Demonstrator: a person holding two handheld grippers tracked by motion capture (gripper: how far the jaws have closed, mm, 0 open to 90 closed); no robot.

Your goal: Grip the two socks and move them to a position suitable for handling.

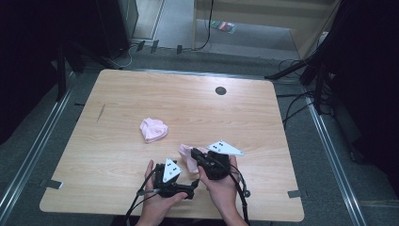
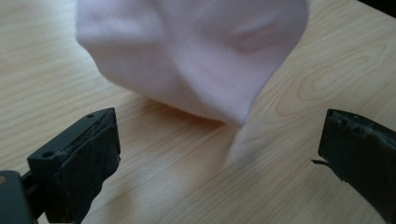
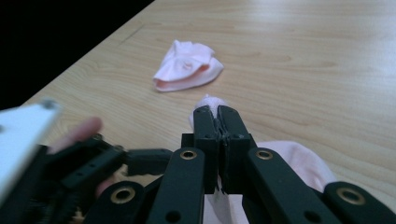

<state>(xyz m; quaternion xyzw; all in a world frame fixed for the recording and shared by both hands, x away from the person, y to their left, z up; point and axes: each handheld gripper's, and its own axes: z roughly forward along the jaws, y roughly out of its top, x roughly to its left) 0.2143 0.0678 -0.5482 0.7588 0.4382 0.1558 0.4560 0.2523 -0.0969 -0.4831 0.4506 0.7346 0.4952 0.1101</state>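
Right tongs (image 3: 218, 112) were clamped on a pink sock (image 3: 299, 161) just above the desk (image 1: 235, 117). Left tongs (image 2: 219, 154) stood apart beside it, empty. 2nd sock (image 1: 154, 129) lay near.

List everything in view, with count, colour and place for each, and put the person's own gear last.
Held sock: one, pale pink, near the table's front edge, pinched in the right gripper.
Bunched sock: one, pale pink, lying loose near the table's middle.
Table: one, light wood grain, with a dark round hole towards its far edge.
Cables: several, black, on the floor right of the table.
Left gripper: one, black, jaws wide apart just short of the held sock.
Right gripper: one, black, jaws shut on the held sock.
Hands: two, at the front edge, each holding a gripper.
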